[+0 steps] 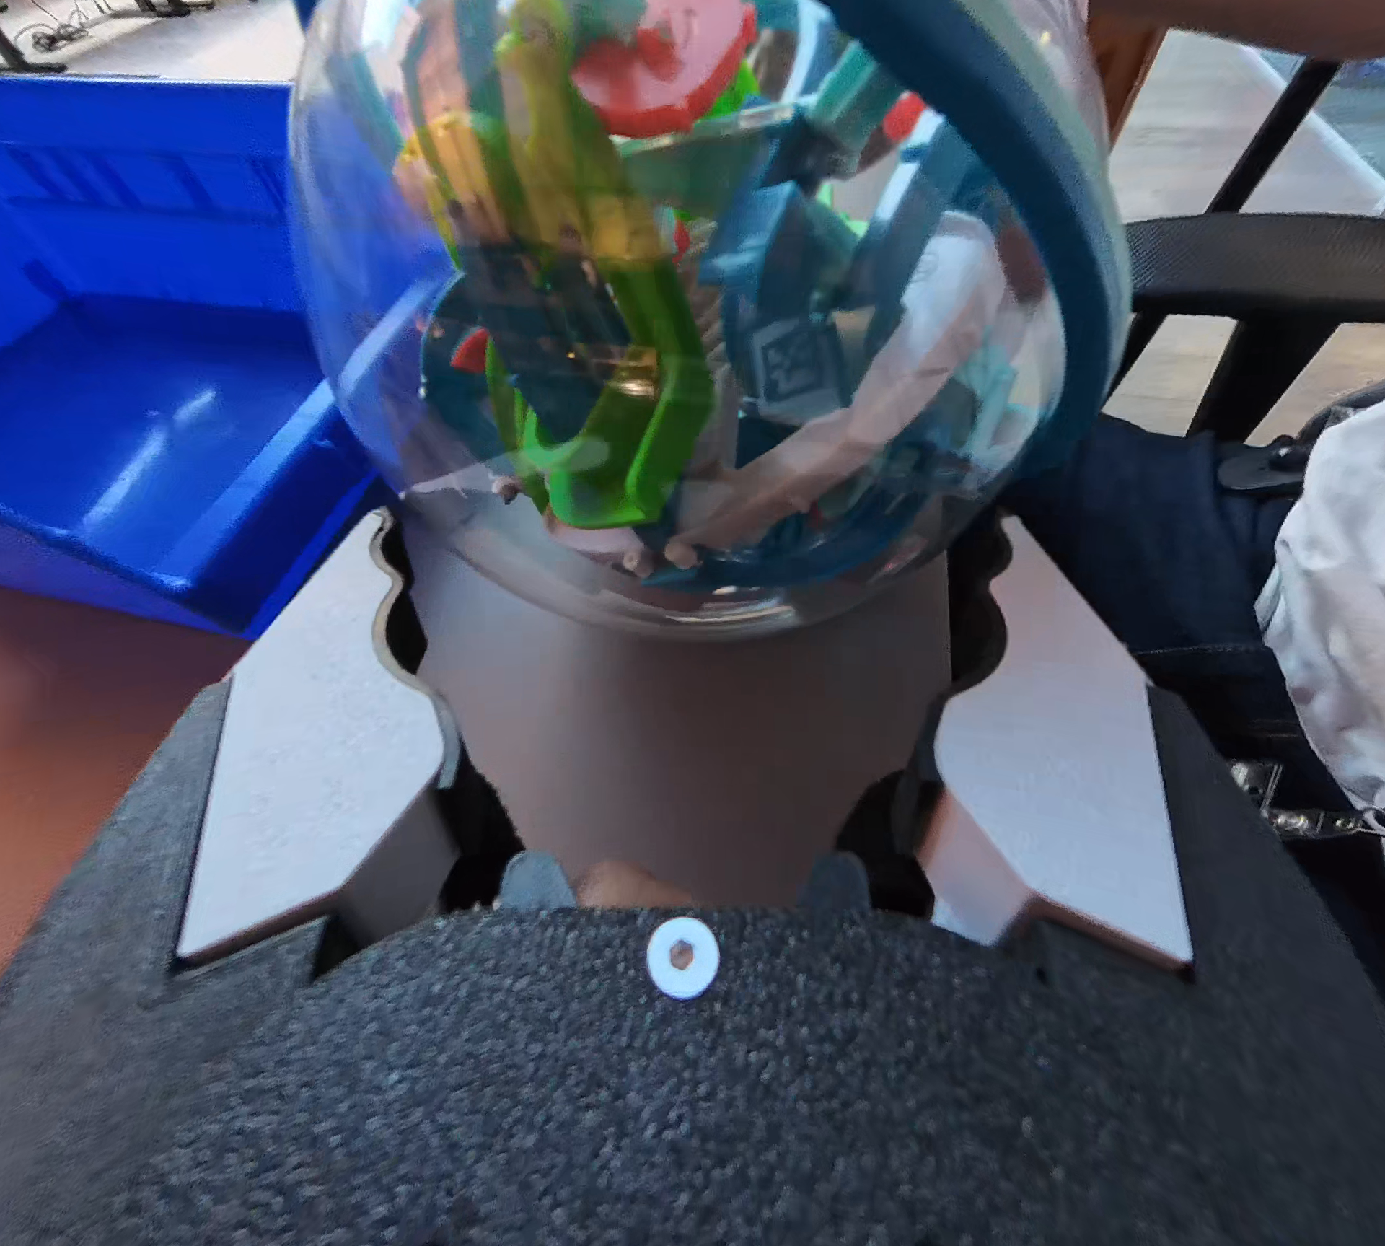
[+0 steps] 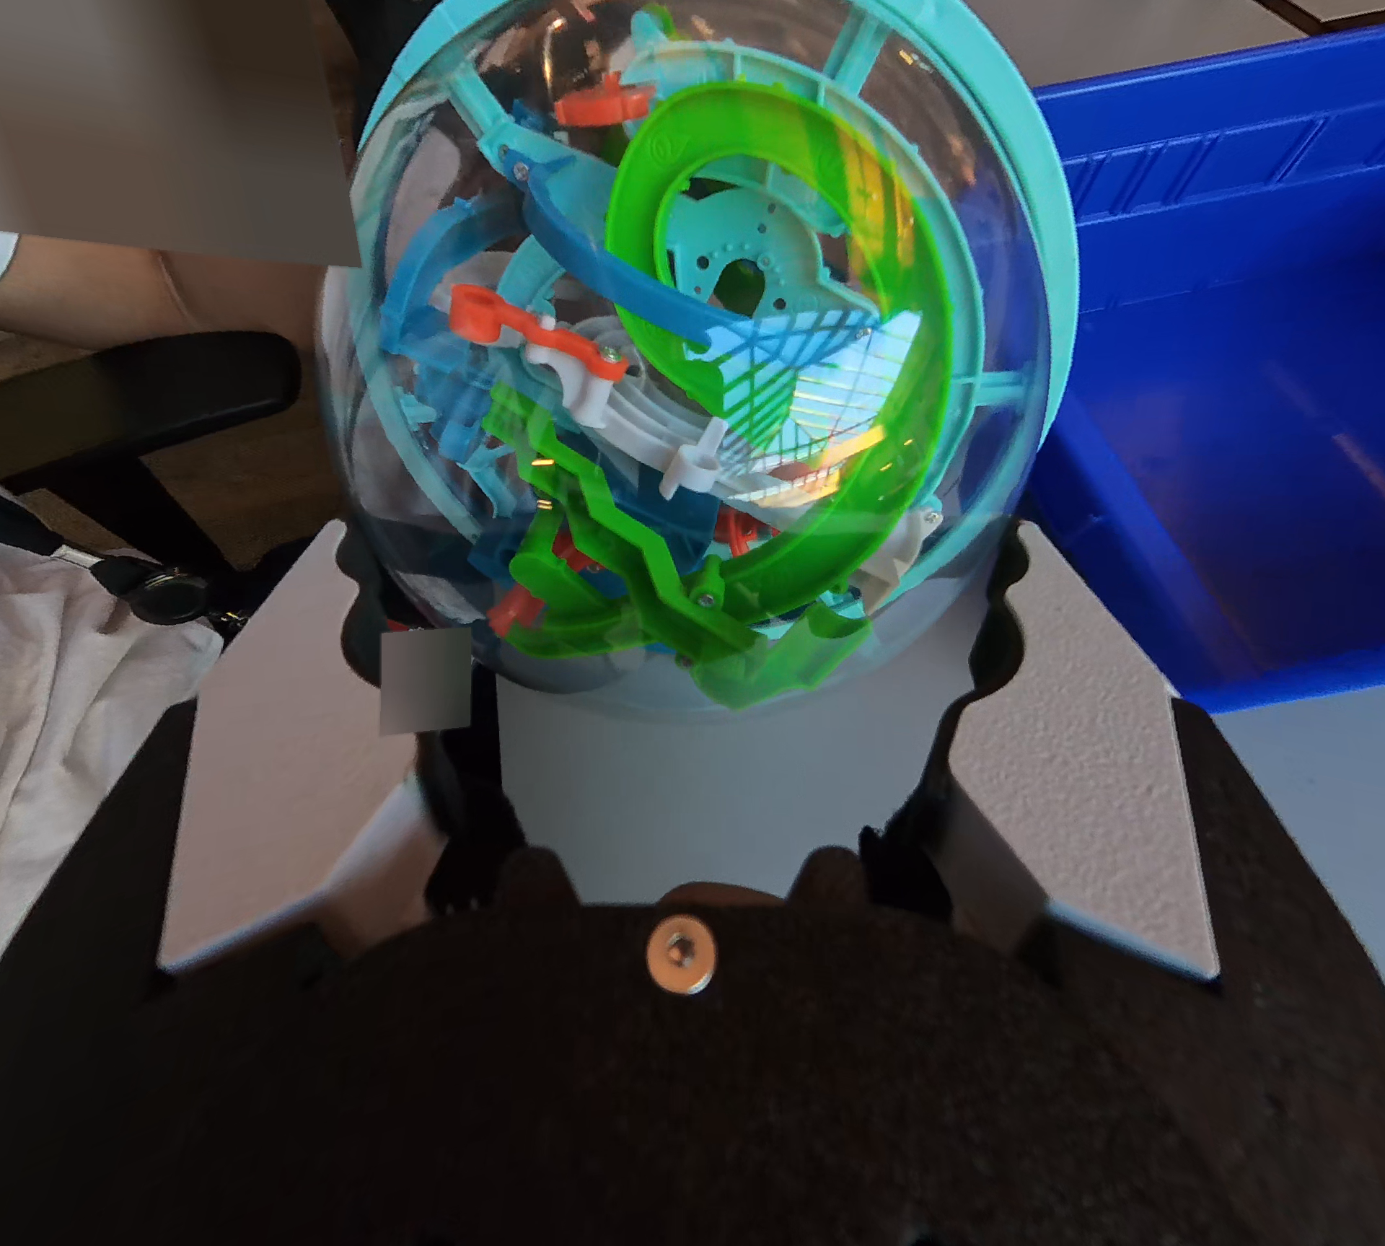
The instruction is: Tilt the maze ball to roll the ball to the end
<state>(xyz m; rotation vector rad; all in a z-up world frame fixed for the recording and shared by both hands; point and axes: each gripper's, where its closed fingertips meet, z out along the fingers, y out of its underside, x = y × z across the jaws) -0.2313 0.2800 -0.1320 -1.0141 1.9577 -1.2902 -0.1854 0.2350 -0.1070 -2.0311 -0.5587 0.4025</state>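
Beside the blue bin [image 2: 1236, 325], both hand-held grippers [image 1: 689, 573] [image 2: 674, 610] clamp the tilted maze ball [image 2: 697, 310] from opposite sides, jaws wide.

Clear maze ball [image 2: 697, 325] with teal rim, green tracks; blue bin [image 2: 1229, 340].

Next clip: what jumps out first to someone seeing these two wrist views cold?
The clear maze ball fills both views, packed with green, blue and red-orange tracks and ringed by a teal band. It sits between the wide-spread fingers of the right gripper and of the left gripper, which face it from opposite sides. A bright blue bin stands on the table just beyond it.
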